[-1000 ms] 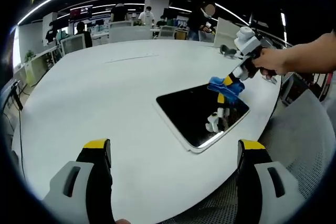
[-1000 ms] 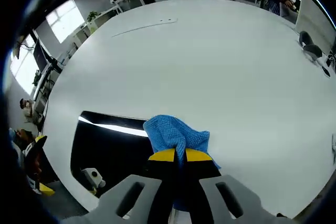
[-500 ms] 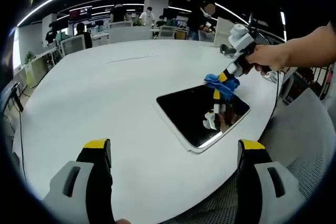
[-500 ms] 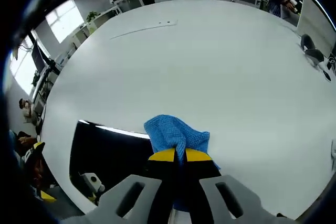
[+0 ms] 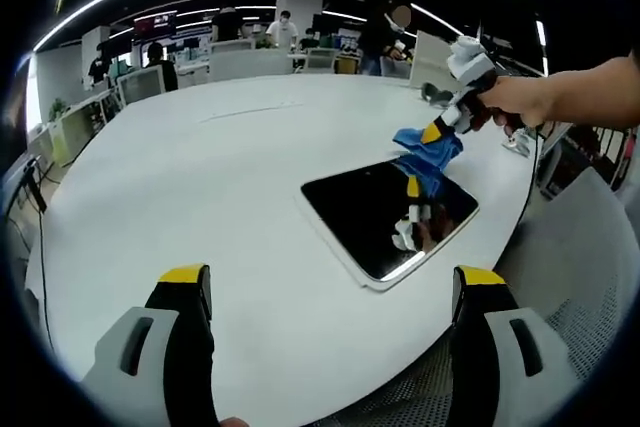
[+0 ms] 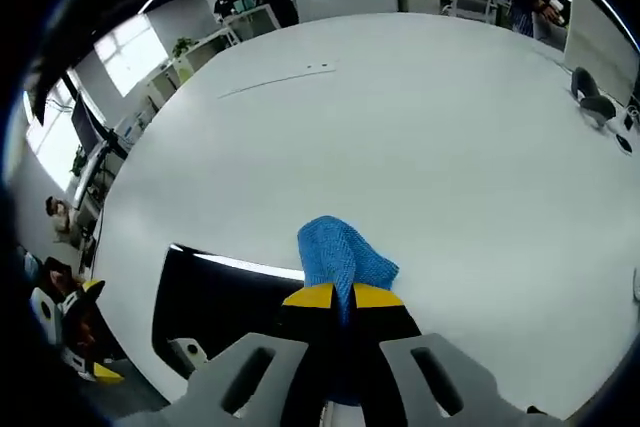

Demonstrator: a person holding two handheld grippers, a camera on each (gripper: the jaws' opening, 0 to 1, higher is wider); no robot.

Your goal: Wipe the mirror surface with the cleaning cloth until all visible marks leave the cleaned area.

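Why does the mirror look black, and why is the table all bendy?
Left gripper view: the mirror reflects the dark ceiling, one bright streak at its near edge, and the cloth above it. Right gripper view: the fisheye lens bows the white table into a dome; the mirror looks black here too.

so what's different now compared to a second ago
The right gripper, shut on the blue cloth, has lifted and drawn back towards the mirror's far edge, so the cloth now hangs there. The mirror has not moved on the white table; the left gripper stays open, apart.
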